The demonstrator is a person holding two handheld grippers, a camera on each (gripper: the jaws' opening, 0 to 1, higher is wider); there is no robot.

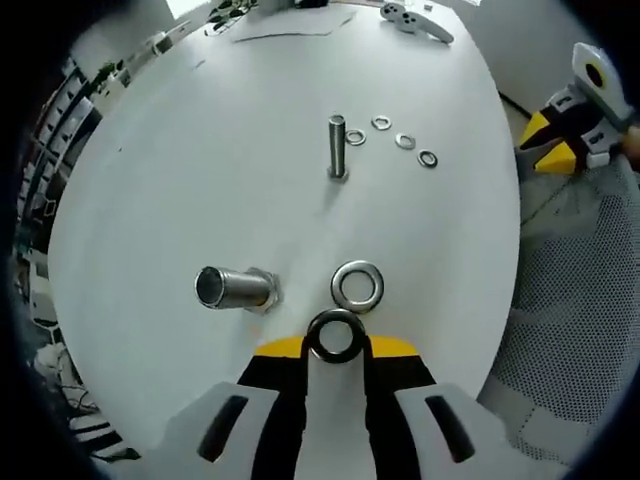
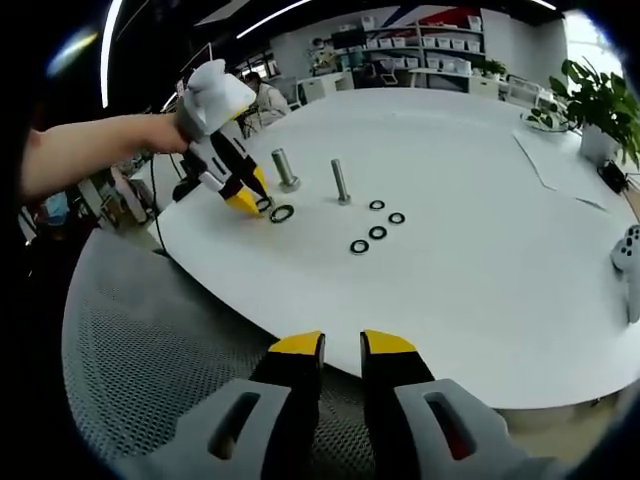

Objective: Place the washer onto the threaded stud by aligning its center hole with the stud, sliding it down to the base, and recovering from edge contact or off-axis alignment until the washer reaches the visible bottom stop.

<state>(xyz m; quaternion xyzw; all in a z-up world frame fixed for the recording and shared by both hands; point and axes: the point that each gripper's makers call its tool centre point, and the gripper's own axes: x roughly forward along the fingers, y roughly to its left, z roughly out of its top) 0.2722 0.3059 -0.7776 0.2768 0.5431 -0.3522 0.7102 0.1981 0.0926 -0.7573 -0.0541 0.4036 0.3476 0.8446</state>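
A dark steel washer (image 1: 335,336) is pinched between the yellow tips of my left gripper (image 1: 335,347), low over the white table. In the right gripper view that left gripper (image 2: 255,200) is held by a person's hand at the table's near-left edge. A second large washer (image 1: 357,286) (image 2: 282,213) lies flat just ahead of it. The thin threaded stud (image 1: 337,147) (image 2: 341,182) stands upright farther on, bare. My right gripper (image 2: 342,348) hovers off the table over a mesh chair, its jaws a narrow gap apart with nothing between them.
A thick bolt (image 1: 235,288) (image 2: 285,170) sits left of the large washer. Several small washers (image 1: 405,141) (image 2: 377,232) lie scattered beside the stud. A game controller (image 1: 415,20) rests at the far edge. A mesh chair (image 2: 150,340) (image 1: 570,300) stands against the table (image 1: 180,170).
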